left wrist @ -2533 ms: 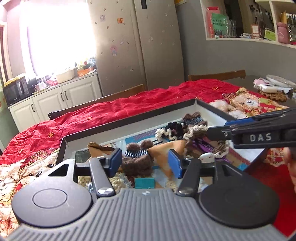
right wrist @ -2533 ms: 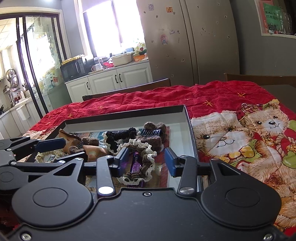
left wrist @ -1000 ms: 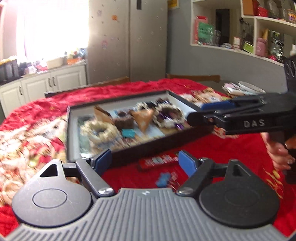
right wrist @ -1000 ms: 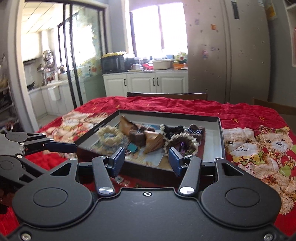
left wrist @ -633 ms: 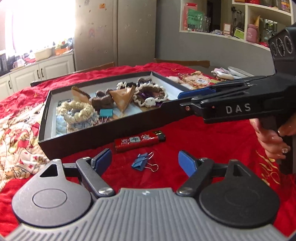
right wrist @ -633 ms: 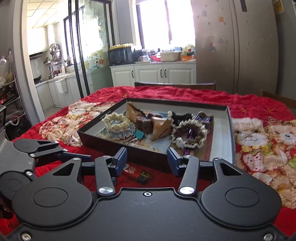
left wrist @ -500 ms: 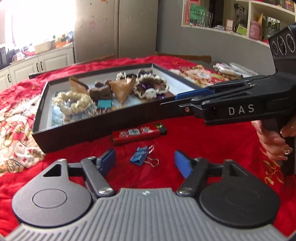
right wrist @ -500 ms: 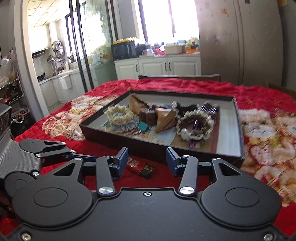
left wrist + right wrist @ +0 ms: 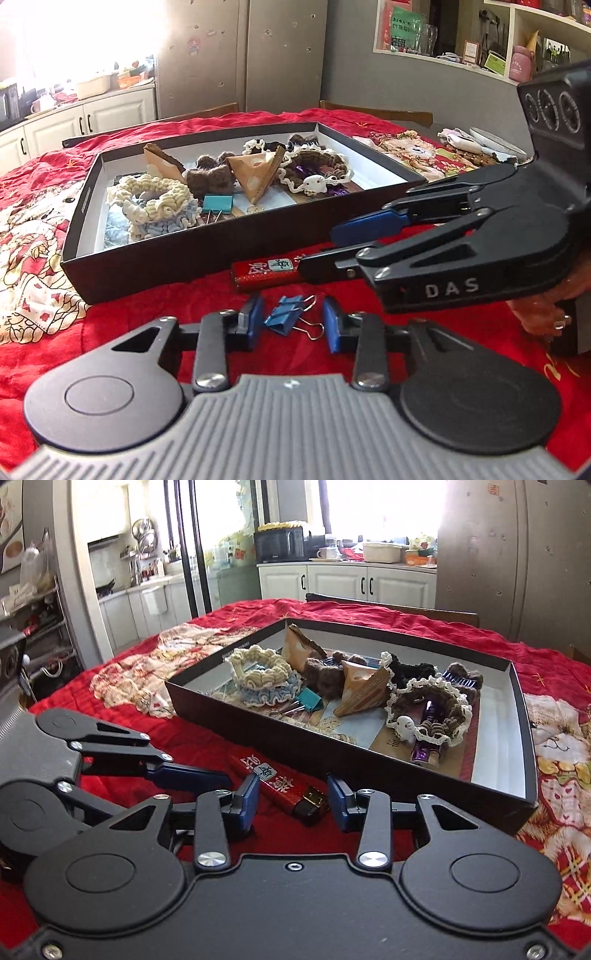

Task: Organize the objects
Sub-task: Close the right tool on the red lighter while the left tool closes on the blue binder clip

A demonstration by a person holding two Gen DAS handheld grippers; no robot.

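Note:
A blue binder clip lies on the red cloth between the pads of my left gripper, whose jaws are closing but not pressing on it. A red lighter lies just in front of the black box. My right gripper straddles the black end of this lighter; its jaws are closing too, with the pads still apart from it. In the left wrist view the right gripper reaches in from the right over the lighter's end. The left gripper shows at the left of the right wrist view.
The box holds crocheted scrunchies, brown wool clips, tan triangular pouches, a teal binder clip and a purple lighter. A person's hand holds the right gripper. A plate and cloths sit far right; chair backs stand behind the table.
Both grippers drew back from over the box and sank to the cloth in front of it. The left jaws narrowed around the blue clip; the right gripper came down over the red lighter.

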